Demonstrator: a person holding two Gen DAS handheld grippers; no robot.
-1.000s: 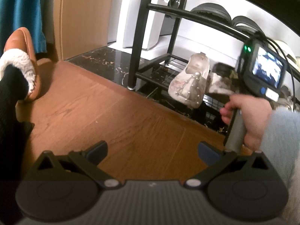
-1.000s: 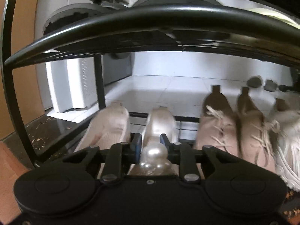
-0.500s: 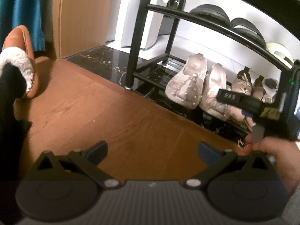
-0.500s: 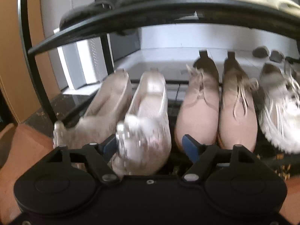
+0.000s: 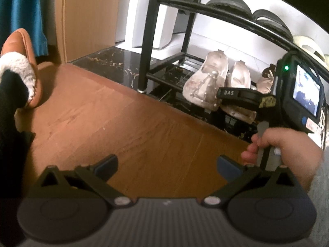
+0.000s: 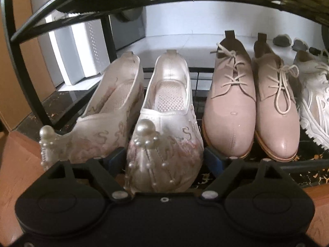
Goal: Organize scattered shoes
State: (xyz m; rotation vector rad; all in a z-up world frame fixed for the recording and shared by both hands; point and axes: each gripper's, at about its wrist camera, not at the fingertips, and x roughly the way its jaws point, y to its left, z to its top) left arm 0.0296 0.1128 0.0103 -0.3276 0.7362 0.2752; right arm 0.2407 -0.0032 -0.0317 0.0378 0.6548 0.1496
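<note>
On the bottom shelf of the shoe rack [image 6: 197, 76], the pearl-trimmed shoe [image 6: 164, 142] is seen beside its mate [image 6: 107, 121], between the opening, non-touching jaws of the right hand-held gripper [image 6: 164, 160], which should probably be drawn straight back to avoid snagging pearls.

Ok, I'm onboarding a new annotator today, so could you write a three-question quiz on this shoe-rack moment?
1. True or false: the right gripper is clamped tight on the pearl-trimmed shoe.
2. Multiple choice: which pair stands directly right of the pearl-trimmed pair on the rack's bottom shelf? A) black sandals B) pink lace-up shoes C) brown slippers
3. Fill in: between the fingers of the left gripper lies only bare wooden ____.

Key
1. False: its jaws are opening, with the shoe's toe between them, pads apart from it.
2. B
3. floor
</note>
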